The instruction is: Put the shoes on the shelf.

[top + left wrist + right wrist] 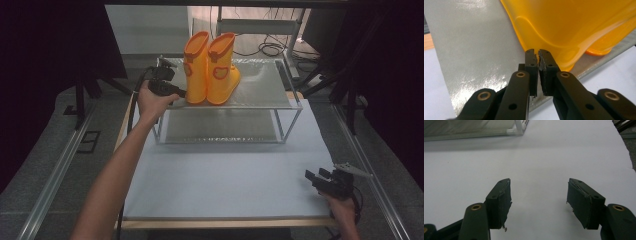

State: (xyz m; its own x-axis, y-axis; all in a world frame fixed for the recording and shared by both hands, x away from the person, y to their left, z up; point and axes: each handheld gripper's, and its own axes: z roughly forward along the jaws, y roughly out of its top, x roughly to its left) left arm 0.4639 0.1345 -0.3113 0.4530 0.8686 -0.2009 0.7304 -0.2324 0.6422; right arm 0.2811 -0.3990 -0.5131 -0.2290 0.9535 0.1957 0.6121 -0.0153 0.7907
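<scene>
Two orange rubber boots stand side by side on the top shelf (pixel 265 85) of a metal rack; the left boot (pixel 196 70) is nearest my left gripper (pixel 181 93). That gripper is at the boot's lower left side. In the left gripper view its jaws are pressed together, nothing between them, with the tips (pixel 538 52) right at the boot's bottom edge (pixel 574 25) above the silvery shelf (pixel 474 50). The right boot (pixel 222 70) stands just beyond. My right gripper (pixel 314 176) rests low at the table's near right corner, its jaws wide apart (pixel 539 187) over bare tabletop.
The rack has a lower shelf (pixel 220 131) and thin white legs (pixel 520 127). A pale sheet covers the table (pixel 225 180) in front of the rack. Dark curtains and stands flank both sides, and cables lie on the floor behind.
</scene>
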